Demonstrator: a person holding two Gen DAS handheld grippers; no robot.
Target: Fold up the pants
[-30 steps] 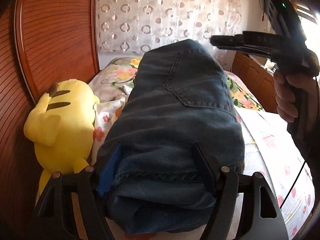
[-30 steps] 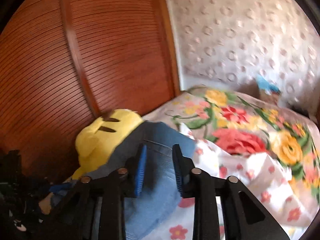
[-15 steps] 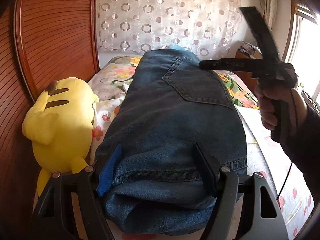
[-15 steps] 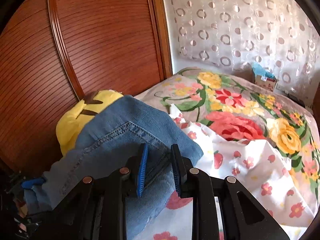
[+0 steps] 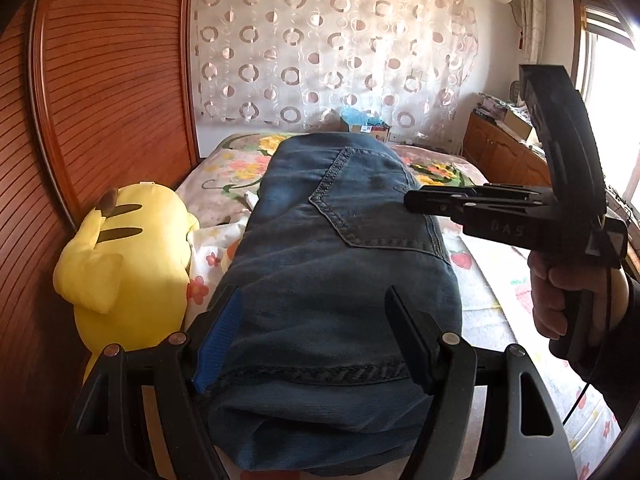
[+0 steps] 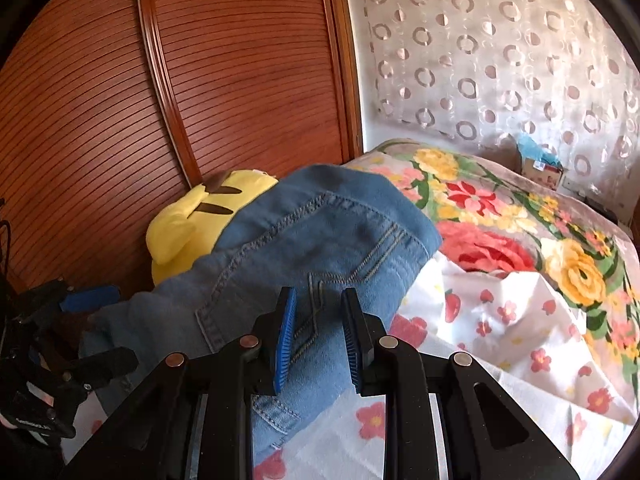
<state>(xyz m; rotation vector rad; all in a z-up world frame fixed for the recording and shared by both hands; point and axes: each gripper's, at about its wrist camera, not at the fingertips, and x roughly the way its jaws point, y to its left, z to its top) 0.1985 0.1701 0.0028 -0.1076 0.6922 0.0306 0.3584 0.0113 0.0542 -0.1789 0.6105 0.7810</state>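
Observation:
Folded blue jeans (image 5: 340, 264) lie lengthwise on the floral bedspread (image 5: 240, 168), back pocket up. My left gripper (image 5: 312, 294) clasps the near end of the bundle, one finger pressing each side with the jaws wide. In the right wrist view the same jeans (image 6: 320, 232) run off to the lower left. My right gripper (image 6: 319, 294) hovers just over the pocket stitching, its blue pads a narrow gap apart with nothing between them. From the left wrist view the right gripper (image 5: 412, 202) shows side-on above the pocket's right edge, held by a hand (image 5: 560, 300).
A yellow plush toy (image 5: 128, 256) sits against the jeans' left side, next to the slatted wooden panel (image 5: 112, 80). A curtain covers the far wall, with a small box (image 5: 362, 122) below it. A wooden cabinet (image 5: 504, 156) stands at the right.
The right gripper has come down from above the far end of the jeans to just over the back pocket. The jeans bundle has sunk lower and lies flatter. The left gripper's hold is unchanged.

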